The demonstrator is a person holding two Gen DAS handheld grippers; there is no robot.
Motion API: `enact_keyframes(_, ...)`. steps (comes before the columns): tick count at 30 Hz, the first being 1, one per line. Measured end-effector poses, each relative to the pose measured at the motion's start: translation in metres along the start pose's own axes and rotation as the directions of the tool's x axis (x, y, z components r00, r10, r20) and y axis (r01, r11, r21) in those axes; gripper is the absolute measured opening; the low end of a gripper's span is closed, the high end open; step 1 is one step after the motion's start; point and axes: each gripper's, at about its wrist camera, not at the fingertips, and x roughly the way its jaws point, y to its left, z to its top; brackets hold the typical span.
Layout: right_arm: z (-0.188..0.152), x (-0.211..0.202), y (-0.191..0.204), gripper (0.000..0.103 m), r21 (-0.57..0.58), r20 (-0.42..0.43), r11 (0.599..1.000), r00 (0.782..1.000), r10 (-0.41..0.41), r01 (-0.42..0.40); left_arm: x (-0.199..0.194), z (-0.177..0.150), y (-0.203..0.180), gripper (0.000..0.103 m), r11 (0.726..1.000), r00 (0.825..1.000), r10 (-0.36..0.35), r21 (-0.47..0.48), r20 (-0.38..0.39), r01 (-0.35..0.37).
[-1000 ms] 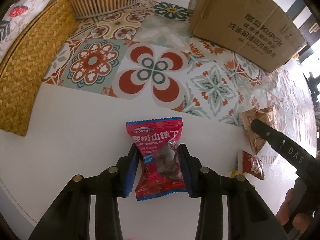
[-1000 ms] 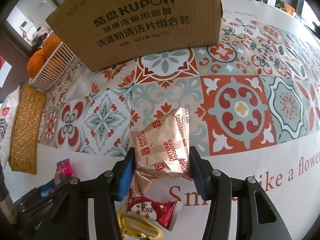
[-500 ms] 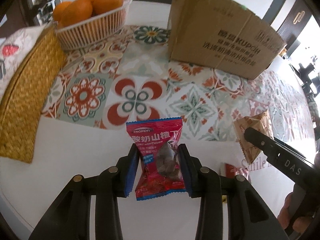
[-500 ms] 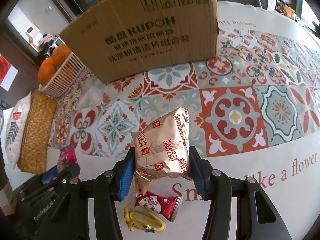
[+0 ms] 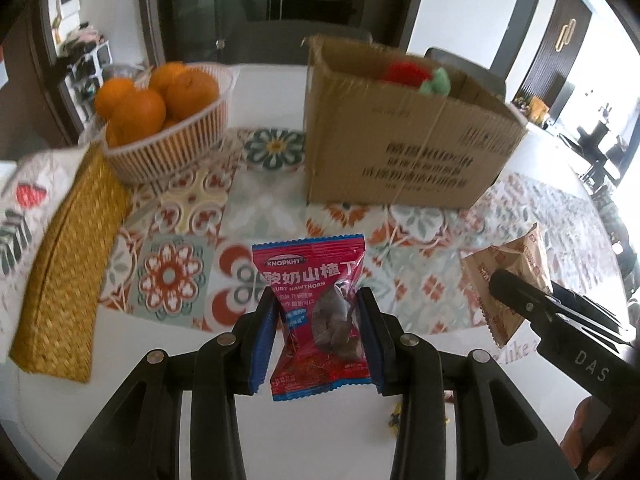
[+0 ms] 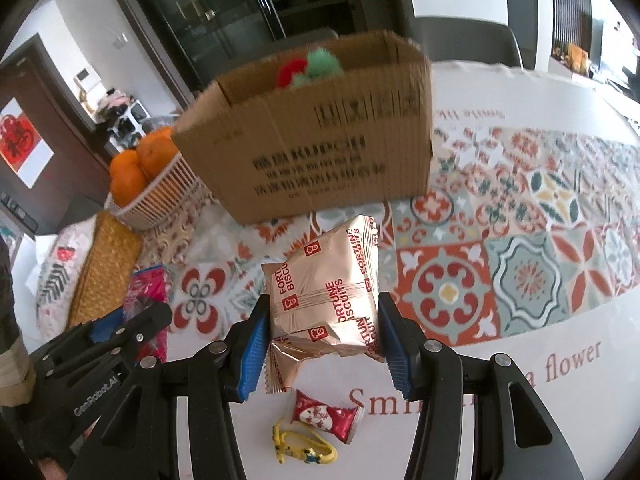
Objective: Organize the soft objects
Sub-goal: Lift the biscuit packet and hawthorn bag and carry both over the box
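Note:
My left gripper [image 5: 318,320] is shut on a red hawthorn snack packet [image 5: 316,312] and holds it above the table. My right gripper [image 6: 322,336] is shut on a tan fortune biscuit bag [image 6: 326,292], also lifted; this bag shows at the right of the left wrist view [image 5: 508,276]. An open cardboard box [image 5: 400,144] stands ahead on the patterned tablecloth, with a red and green plush toy [image 5: 416,76] inside. The box also shows in the right wrist view [image 6: 320,152]. The left gripper appears at the lower left of the right wrist view [image 6: 104,344].
A white basket of oranges [image 5: 160,120] stands left of the box. A woven straw mat [image 5: 68,264] and a printed cushion [image 5: 20,208] lie at the left. A small red candy packet [image 6: 324,420] and a yellow toy charm [image 6: 304,446] lie on the table under my right gripper.
Both grippers have risen with their packets and tilted up, so the box's open top and the plush inside it have come into view.

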Motion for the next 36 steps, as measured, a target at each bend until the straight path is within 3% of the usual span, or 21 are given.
enact_keyframes(8,0.019,-0.023,0.003,0.052,-0.004,0.075,1.0,0.997,0.011,-0.01,-0.024,0.024,-0.011,0.039,0.999,0.996,-0.018,0.041,0.083,0.015)
enact_keyframes(36,0.079,-0.064,0.015,0.052,-0.08,0.235,0.997,0.971,0.036,-0.018,-0.061,0.079,-0.026,0.039,0.994,0.971,-0.057,0.107,0.232,0.033)
